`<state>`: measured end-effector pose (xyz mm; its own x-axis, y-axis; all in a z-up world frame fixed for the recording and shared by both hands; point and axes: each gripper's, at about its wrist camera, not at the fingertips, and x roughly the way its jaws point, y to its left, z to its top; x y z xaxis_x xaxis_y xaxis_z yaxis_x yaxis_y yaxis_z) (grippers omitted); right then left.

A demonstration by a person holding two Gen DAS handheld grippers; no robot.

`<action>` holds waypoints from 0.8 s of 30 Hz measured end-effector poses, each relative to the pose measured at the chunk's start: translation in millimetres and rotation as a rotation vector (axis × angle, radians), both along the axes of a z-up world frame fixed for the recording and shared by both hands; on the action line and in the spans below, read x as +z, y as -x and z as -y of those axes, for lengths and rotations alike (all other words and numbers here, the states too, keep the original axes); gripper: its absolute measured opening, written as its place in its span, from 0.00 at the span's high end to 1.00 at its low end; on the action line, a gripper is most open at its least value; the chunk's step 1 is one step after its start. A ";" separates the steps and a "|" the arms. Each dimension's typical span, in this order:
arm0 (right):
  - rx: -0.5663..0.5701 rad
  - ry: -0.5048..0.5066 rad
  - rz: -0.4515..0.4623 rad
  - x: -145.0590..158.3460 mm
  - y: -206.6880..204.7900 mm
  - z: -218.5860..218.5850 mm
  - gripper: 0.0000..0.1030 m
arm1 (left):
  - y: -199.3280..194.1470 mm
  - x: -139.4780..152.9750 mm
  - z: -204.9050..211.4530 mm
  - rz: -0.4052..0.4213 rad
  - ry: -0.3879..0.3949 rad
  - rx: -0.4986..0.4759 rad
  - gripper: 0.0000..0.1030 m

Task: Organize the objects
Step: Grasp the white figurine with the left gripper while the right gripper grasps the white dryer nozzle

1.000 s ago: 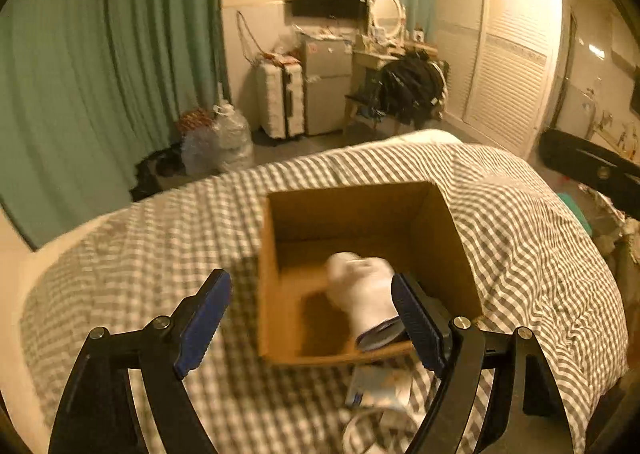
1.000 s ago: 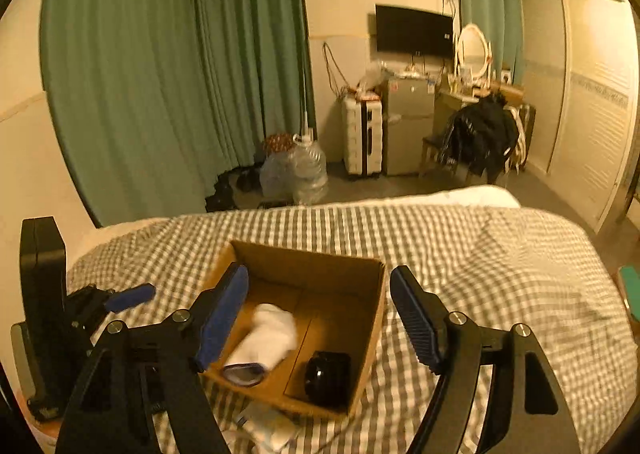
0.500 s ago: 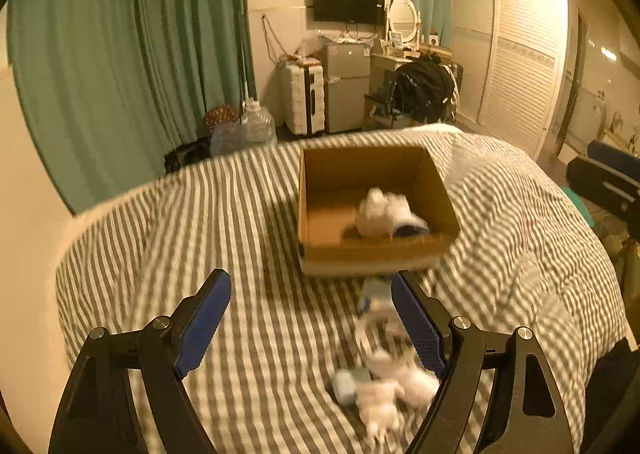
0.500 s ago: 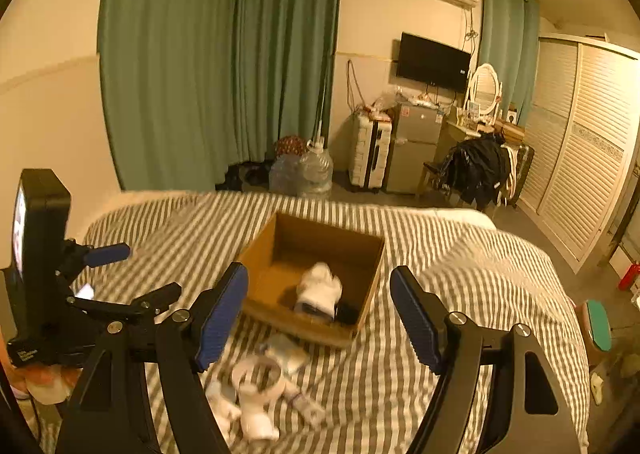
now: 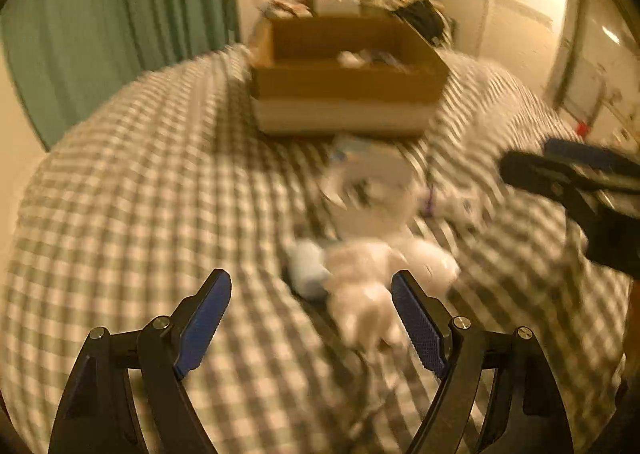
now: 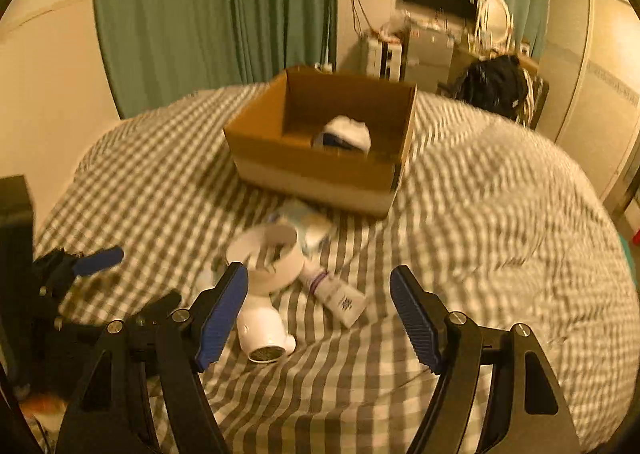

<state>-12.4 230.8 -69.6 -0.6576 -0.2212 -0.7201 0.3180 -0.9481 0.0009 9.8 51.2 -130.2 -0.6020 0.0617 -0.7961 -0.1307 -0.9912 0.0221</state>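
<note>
- Currently both of my grippers hang over the checked bed (image 6: 480, 189); the left wrist view is badly blurred.
- Left gripper (image 5: 311, 296): jaws released, nothing between the pads. A white object (image 5: 372, 274) lies just ahead at 1 o'clock, too smeared to identify.
- Right gripper (image 6: 319, 292): jaws released, empty. I also see it in the left view, at 3 o'clock.
- Box (image 6: 320, 137): open cardboard, at 12 o'clock in both views, resting on the bed. A rolled white sock (image 6: 346, 133) lies inside it.
- Loose items lie between box and grippers: a white ring (image 6: 266, 250), a white hair dryer (image 6: 264, 328) touching it at 6 o'clock, a white tube (image 6: 336, 294) just beside the ring at 4 o'clock, and a pale packet (image 6: 308, 219) against the box's near wall.
- Green curtain (image 6: 212, 9) at 11 o'clock, beyond the bed.
</note>
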 end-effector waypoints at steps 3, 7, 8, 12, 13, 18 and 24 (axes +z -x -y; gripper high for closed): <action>-0.003 -0.009 0.030 -18.7 6.7 2.0 0.29 | 4.0 -19.4 -11.1 0.051 0.010 -0.040 0.17; -0.007 -0.017 0.074 -43.5 8.8 2.2 0.29 | 14.9 -35.3 -13.7 0.110 -0.009 -0.063 0.28; -0.010 -0.017 0.088 -49.1 10.2 1.7 0.29 | 19.1 -39.7 -12.9 0.129 -0.019 -0.060 0.39; -0.025 0.002 0.110 -58.0 12.1 -2.3 0.29 | 26.2 -45.7 -10.3 0.155 -0.062 -0.070 0.53; -0.026 0.003 0.111 -58.5 11.8 -2.9 0.29 | 26.2 -45.3 -9.3 0.159 -0.082 -0.080 0.60; -0.023 -0.004 0.119 -59.6 10.9 -0.2 0.29 | 17.9 -34.8 -2.9 0.136 -0.104 -0.077 0.60; 0.011 -0.006 0.129 -60.2 9.5 13.8 0.29 | 8.2 -2.4 19.1 0.014 -0.034 0.001 0.61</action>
